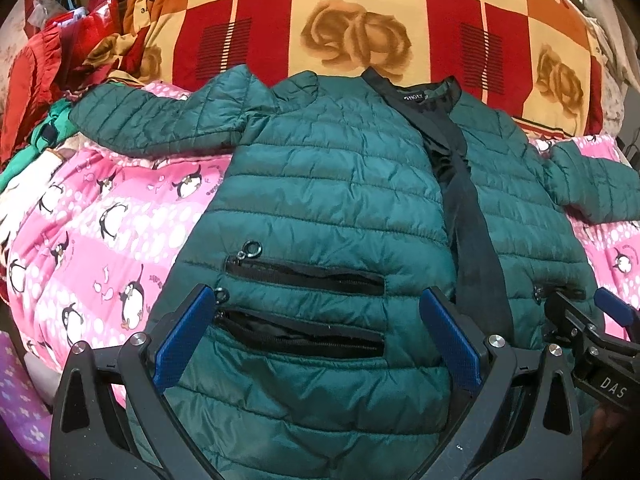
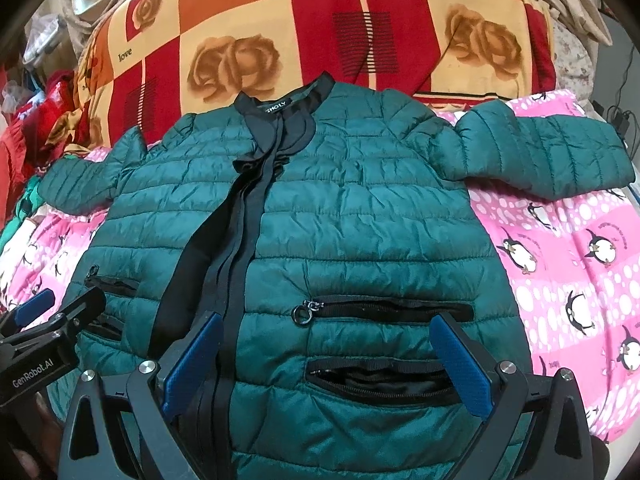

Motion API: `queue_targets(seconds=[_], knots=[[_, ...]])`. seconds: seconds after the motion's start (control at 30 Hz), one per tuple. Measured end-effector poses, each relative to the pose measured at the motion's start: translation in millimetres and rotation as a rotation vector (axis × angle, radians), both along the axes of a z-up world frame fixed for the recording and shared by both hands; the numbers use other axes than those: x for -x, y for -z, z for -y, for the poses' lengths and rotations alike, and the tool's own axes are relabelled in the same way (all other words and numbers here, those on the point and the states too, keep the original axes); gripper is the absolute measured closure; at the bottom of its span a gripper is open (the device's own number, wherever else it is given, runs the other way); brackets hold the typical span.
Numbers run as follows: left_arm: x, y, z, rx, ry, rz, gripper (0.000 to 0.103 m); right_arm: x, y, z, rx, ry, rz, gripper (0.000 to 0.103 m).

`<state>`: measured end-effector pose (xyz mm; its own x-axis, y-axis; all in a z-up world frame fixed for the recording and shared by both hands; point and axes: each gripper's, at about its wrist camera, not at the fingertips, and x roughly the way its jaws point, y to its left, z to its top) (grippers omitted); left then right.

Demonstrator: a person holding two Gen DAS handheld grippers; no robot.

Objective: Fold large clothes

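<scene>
Through my left wrist camera, the green quilted jacket (image 1: 328,184) lies front-up and spread flat on the bed, over the pink penguin bedspread (image 1: 104,232), its collar toward the far edge where the red and orange checked quilt (image 1: 360,20) is heaped. Nothing is folded yet, as I judge it: both sleeves lie stretched out sideways and the hem is nearest me. My left gripper (image 1: 316,340) hovers over the lower left panel with its jaws spread wide, holding nothing, the two zipped pockets (image 1: 304,300) showing between the blue pads. My right gripper (image 1: 592,320) peeks in at the right edge of the picture (from this side I cannot tell how its jaws stand).

Through my right wrist camera, the same jacket (image 2: 320,216) fills the middle of the bed, with the dark front placket (image 2: 240,216) running from collar to hem, closed or nearly so. The right sleeve (image 2: 552,152) reaches toward the bed's right edge, the left sleeve (image 2: 80,184) toward the cluttered left side. My right gripper (image 2: 328,360) hangs over the lower right panel, jaws wide apart and empty, a slack, gaping pocket (image 2: 380,380) between them. The fabric is puffy, slick and creased. All the folding remains: sleeves in, then the body doubled.
</scene>
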<state>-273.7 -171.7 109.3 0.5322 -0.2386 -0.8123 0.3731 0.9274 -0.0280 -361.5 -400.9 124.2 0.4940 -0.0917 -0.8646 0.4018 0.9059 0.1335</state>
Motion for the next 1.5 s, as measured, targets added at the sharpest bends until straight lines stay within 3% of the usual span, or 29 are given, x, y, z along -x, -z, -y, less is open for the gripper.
queue_targets(seconds=[0.73,0.87,1.07,1.5], knots=[[-37,-17,15,0.011,-0.012,0.004,0.001,-36,-7,18,0.012,0.009,0.015,0.000],[-48,-26,20,0.005,-0.008,0.021,0.001,-48,-12,24,0.014,0.014,0.025,0.000],[-65,-40,21,0.060,-0.011,0.019,0.001,-68,-19,31,0.015,0.012,0.036,0.000],[-107,-57,35,0.049,-0.019,0.063,0.001,-110,-27,41,0.045,0.005,0.062,0.000]])
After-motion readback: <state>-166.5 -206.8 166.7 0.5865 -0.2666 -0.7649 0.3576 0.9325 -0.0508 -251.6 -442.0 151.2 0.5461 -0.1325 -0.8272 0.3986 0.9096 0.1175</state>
